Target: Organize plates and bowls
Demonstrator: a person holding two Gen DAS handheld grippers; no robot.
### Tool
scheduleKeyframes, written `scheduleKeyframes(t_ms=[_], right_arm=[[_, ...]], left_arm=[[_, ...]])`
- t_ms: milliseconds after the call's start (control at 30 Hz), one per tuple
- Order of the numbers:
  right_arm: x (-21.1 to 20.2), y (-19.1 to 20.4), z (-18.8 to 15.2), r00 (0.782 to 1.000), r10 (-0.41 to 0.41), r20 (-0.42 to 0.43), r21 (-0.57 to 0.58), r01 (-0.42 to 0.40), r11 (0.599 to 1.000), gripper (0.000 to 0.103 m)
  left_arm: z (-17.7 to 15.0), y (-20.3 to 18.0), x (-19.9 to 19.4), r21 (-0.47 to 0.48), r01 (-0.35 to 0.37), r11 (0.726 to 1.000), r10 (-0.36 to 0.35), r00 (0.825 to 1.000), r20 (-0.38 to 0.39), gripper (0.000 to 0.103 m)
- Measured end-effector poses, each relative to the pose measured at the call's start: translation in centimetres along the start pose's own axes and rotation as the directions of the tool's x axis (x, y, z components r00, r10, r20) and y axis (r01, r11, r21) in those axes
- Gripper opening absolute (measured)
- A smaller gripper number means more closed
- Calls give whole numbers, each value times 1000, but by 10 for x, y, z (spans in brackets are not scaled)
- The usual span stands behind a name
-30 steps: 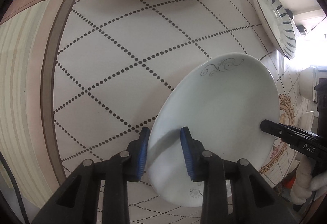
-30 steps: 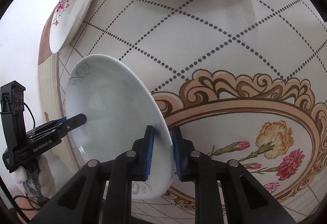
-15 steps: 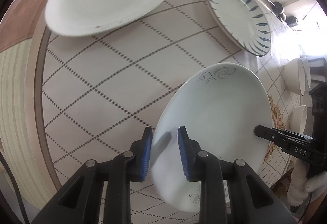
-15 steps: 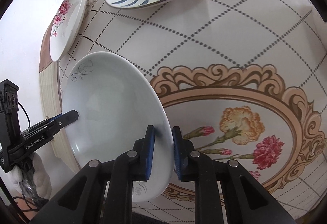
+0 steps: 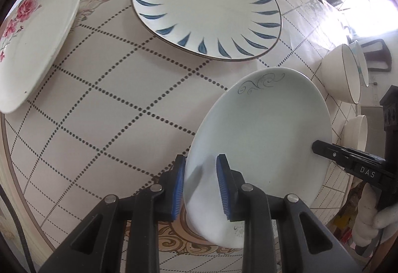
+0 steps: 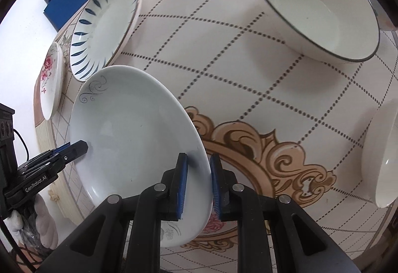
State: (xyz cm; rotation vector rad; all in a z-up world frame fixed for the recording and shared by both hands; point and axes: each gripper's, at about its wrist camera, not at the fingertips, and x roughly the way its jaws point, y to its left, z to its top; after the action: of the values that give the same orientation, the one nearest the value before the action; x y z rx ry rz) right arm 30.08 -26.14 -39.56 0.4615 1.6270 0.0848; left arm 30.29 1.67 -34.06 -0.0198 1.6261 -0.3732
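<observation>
A pale white plate with a grey swirl (image 5: 263,138) is held above the table by both grippers. My left gripper (image 5: 200,184) is shut on its left rim. My right gripper (image 6: 199,182) is shut on its right rim (image 6: 139,138). The right gripper's fingers (image 5: 323,148) show at the plate's far edge in the left wrist view, and the left gripper's fingers (image 6: 74,148) show in the right wrist view. A blue-leaf plate (image 5: 206,4) lies on the table behind, also in the right wrist view (image 6: 104,26). A pink-flower plate (image 5: 32,39) lies at the left.
The round table (image 5: 104,108) has a dotted diamond pattern and a floral medallion (image 6: 268,148). A dark-rimmed white bowl (image 6: 318,6) stands at the far right, with another bowl (image 6: 385,156) at the right edge. A blue box (image 6: 67,1) sits beyond the table.
Both grippers have carried the swirl plate to the right across the table. The blue-leaf plate and the bowls have come into fuller view. The grips are unchanged.
</observation>
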Motion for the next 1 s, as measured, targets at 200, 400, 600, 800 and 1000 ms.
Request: scheduleKeyframes(t_ms=[200, 400, 600, 800, 1000], right_arm=[[-2, -26, 4, 999, -41, 6, 9, 41, 999, 20], [-2, -33, 7, 998, -56, 7, 4, 56, 998, 21], [0, -31, 1, 998, -69, 7, -7, 69, 998, 21], [12, -9, 5, 996, -86, 7, -10, 86, 996, 21], [13, -5, 5, 995, -98, 2, -11, 98, 995, 22]], left_arm=[[-4, -8, 8, 15, -20, 1000, 21, 1000, -23, 23], [-2, -20, 11, 26, -49, 998, 49, 999, -10, 23], [-1, -42, 14, 22, -55, 998, 55, 998, -3, 23], [15, -62, 31, 15, -61, 998, 61, 998, 1, 23], [11, -51, 36, -16, -40, 999, 40, 999, 2, 23]])
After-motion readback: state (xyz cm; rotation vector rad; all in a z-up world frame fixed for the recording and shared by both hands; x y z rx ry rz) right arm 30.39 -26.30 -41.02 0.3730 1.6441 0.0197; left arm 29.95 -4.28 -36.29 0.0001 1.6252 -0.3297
